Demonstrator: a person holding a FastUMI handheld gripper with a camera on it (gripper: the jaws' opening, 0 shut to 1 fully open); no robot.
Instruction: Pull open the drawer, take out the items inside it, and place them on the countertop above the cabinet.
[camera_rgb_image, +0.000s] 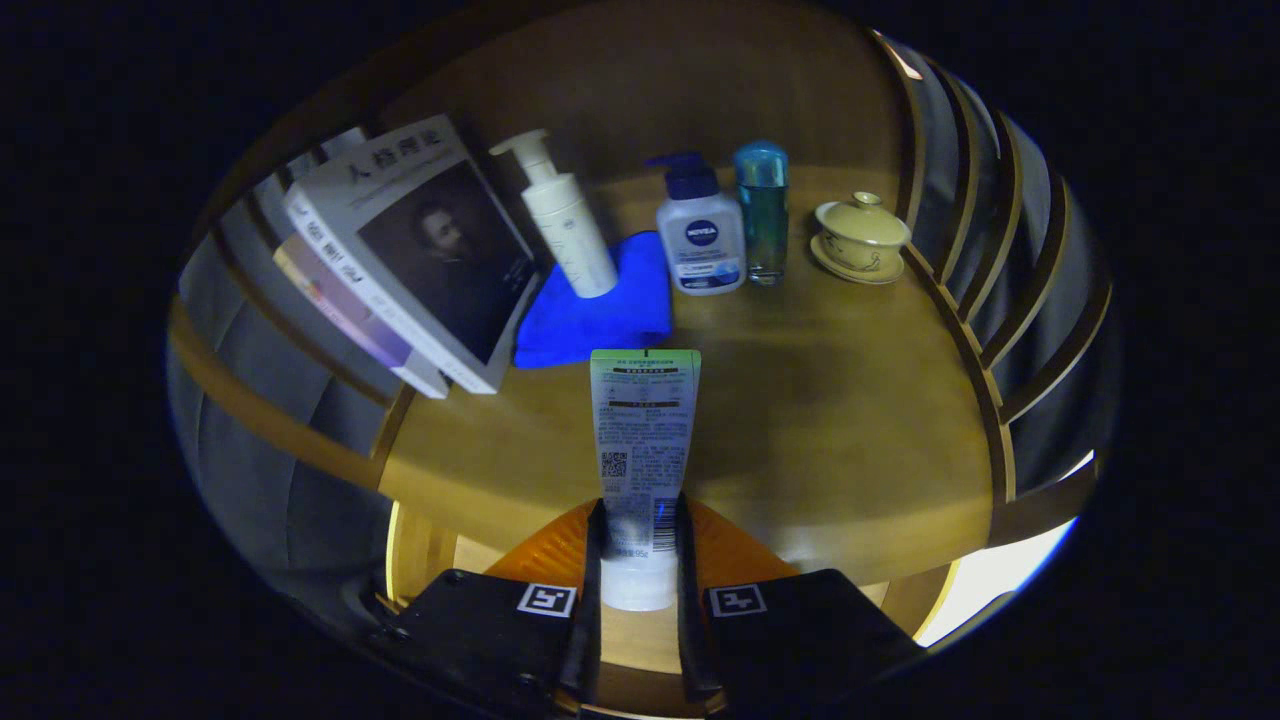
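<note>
two fingers of the gripper (640, 560) were clamped on the lower end of a white squeeze tube with a green top edge and dense printed text (643, 450), one finger pressing each side just above its pale cap, so the tool was holding the tube between them. the tube stood up ahead of the fingers, its flat sealed end pointing away over the round wooden countertop (830, 430); whether its cap touched any surface could not be told. just beyond the tube's far end lay a bright blue folded cloth (600, 315). on the back part of that cloth stood a tall white pump bottle (565, 220), leaning in the view toward the left. left of the cloth, a small stack of paperback books (400, 260) rested tilted against the curved slatted wooden rail (960, 300) that ringed the countertop, the top one with a dark portrait cover. farther back and to the right of the cloth stood a white lotion pump bottle with a dark blue pump head (700, 240), and touching or just beside it a slim clear teal bottle with a blue cap (763, 210). near the right rail sat a small yellow lidded teacup on a saucer (860, 240).
</note>
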